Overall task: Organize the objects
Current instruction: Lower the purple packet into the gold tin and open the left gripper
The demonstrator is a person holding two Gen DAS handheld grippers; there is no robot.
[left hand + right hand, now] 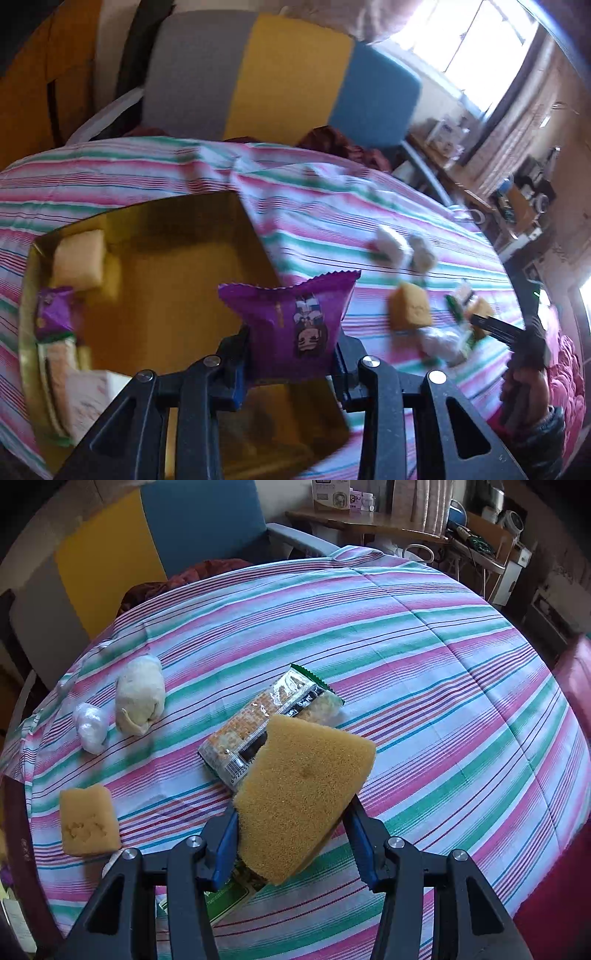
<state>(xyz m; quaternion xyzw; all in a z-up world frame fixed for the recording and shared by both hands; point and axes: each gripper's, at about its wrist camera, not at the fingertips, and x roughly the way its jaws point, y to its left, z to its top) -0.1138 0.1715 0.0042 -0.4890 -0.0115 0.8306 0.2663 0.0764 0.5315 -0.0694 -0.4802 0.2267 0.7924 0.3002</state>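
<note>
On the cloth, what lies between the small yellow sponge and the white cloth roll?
Only bare striped tablecloth lies between the small sponge and the roll; the right wrist view shows it.

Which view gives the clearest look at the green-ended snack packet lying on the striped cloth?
The right wrist view: the snack packet lies sharp mid-frame, print and barcode visible, its near end hidden behind the held sponge. The left wrist view shows only a small blurred green bit by the right tool.

A purple snack packet is hanging above the gold box; a yellow sponge is tilting over a cracker pack.
</note>
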